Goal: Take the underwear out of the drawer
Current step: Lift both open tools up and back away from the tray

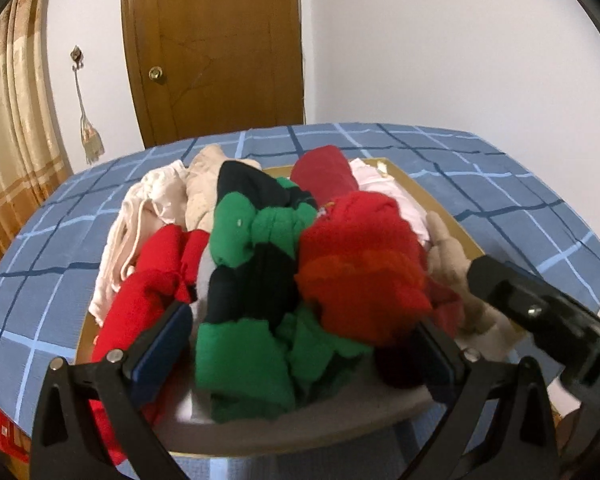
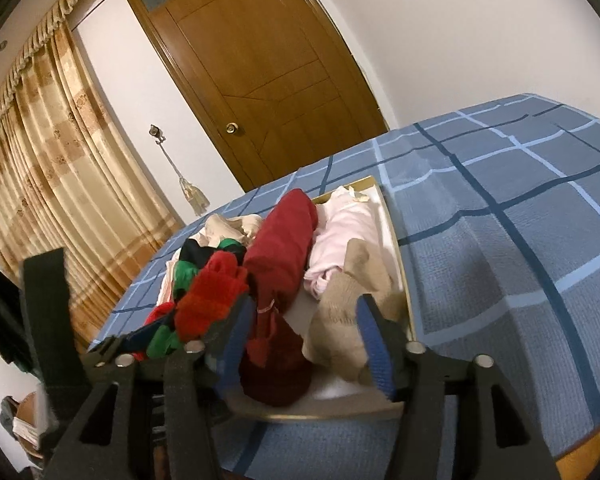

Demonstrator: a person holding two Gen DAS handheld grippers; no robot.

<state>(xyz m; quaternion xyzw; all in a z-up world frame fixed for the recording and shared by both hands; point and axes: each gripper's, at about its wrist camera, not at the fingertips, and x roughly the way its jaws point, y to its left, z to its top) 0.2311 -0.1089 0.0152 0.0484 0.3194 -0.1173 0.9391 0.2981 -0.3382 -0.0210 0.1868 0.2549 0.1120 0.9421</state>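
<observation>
Left wrist view: underwear [image 1: 260, 248] lying heaped in drawer [image 1: 452, 216] on checked blue bedcover [image 1: 500, 168]. Left gripper [image 1: 304, 332] spread, straddling green-and-navy garment [image 1: 244, 332], likely lining up pick. Right gripper [image 2: 300, 332] spread, bracketing dark red roll [image 2: 280, 264] and beige piece [image 2: 348, 304], pinching nothing. Door [image 2: 260, 92] standing behind.
</observation>
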